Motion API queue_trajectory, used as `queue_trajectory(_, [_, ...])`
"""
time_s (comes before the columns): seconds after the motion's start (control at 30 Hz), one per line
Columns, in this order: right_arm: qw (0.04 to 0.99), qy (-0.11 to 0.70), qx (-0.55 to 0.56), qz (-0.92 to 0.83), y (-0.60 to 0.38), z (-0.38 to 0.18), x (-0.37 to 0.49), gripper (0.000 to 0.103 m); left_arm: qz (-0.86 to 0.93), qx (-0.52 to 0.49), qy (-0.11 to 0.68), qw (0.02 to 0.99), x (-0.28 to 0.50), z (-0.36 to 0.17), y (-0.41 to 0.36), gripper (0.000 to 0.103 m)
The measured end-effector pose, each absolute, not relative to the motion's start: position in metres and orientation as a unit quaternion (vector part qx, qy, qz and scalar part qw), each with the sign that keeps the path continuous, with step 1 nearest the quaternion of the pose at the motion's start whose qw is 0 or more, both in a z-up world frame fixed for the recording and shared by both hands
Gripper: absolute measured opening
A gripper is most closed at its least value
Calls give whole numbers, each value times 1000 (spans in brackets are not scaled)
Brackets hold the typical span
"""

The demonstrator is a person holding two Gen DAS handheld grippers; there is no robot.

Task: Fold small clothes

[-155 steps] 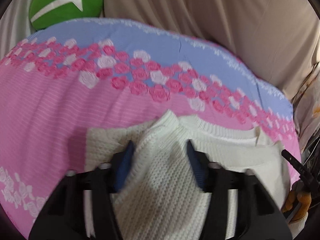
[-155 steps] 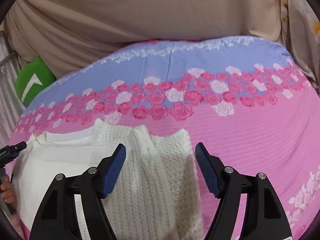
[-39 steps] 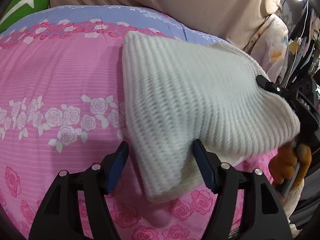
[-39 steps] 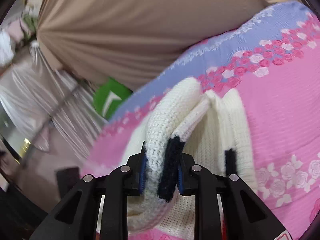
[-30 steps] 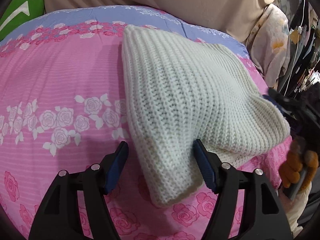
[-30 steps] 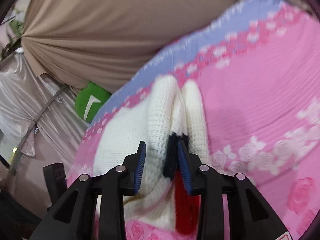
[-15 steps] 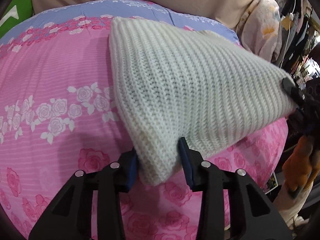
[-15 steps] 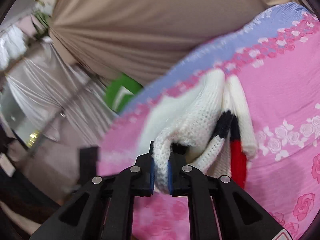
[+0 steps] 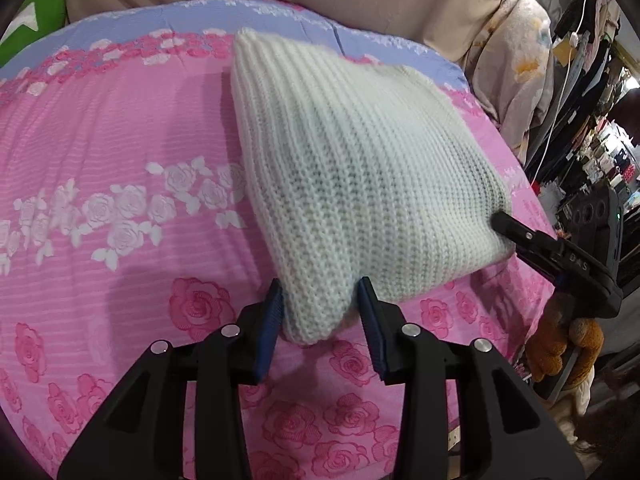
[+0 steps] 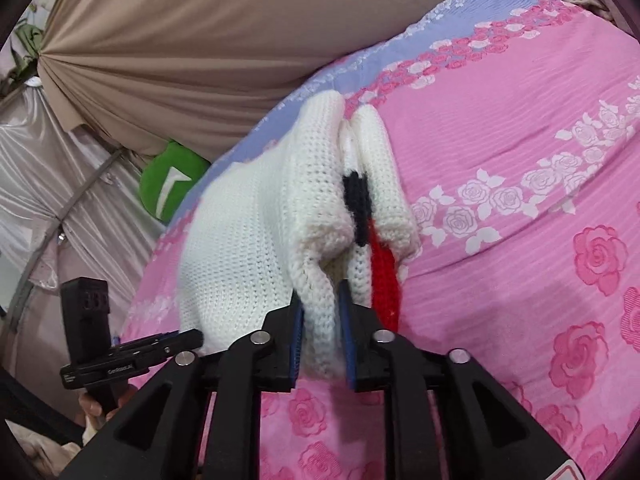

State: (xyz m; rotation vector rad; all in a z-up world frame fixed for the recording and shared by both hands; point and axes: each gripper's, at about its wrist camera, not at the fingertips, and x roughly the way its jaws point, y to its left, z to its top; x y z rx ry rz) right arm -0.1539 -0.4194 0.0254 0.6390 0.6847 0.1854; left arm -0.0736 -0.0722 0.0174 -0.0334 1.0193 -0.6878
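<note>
A folded white knit sweater point(image 9: 360, 168) lies on the pink rose bedspread point(image 9: 100, 152). My left gripper point(image 9: 320, 312) is shut on its near left corner. In the right wrist view the sweater point(image 10: 256, 232) shows black and red knit patches between its layers. My right gripper point(image 10: 322, 320) is shut on the near right corner of the fold. The right gripper also shows in the left wrist view point(image 9: 560, 260) at the sweater's right corner, and the left gripper in the right wrist view point(image 10: 132, 356) at lower left.
A beige drape point(image 10: 200, 40) hangs behind the bed. A green cushion point(image 10: 172, 184) sits at the bed's far left. Hanging clothes and a floral cloth point(image 9: 520, 60) stand beyond the bed's right edge. The bedspread's far band is blue point(image 9: 160, 20).
The sweater went from flat with both grippers open over it to folded over. The right jaws closed on its corner, then the left jaws closed on the other corner.
</note>
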Motion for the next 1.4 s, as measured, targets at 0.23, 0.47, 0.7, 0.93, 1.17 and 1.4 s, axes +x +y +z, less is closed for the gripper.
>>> queue_trajectory(0.23, [919, 277, 275, 61, -439, 78, -135, 52, -321, -41, 409, 853, -63, 68, -69, 45])
queue_trajectory(0.47, [905, 348, 236, 62, -422, 52, -51, 53, -300, -31, 421, 855, -32, 53, -101, 49])
queue_trajectory(0.7, [920, 281, 246, 117, -418, 80, -64, 13, -271, 10, 410, 871, -30, 46, -109, 50])
queue_trajectory(0.93, [894, 388, 222, -13, -448, 8, -35, 0, -253, 20, 408, 877, -27, 38, -112, 52])
queue_trajectory(1.17, [924, 297, 241, 23, -441, 70, -79, 31, -252, -7, 406, 878, -29, 50, -102, 51])
queue_trajectory(1.4, [907, 363, 199, 75, -404, 37, -50, 51, -230, -7, 421, 877, -24, 41, -101, 53])
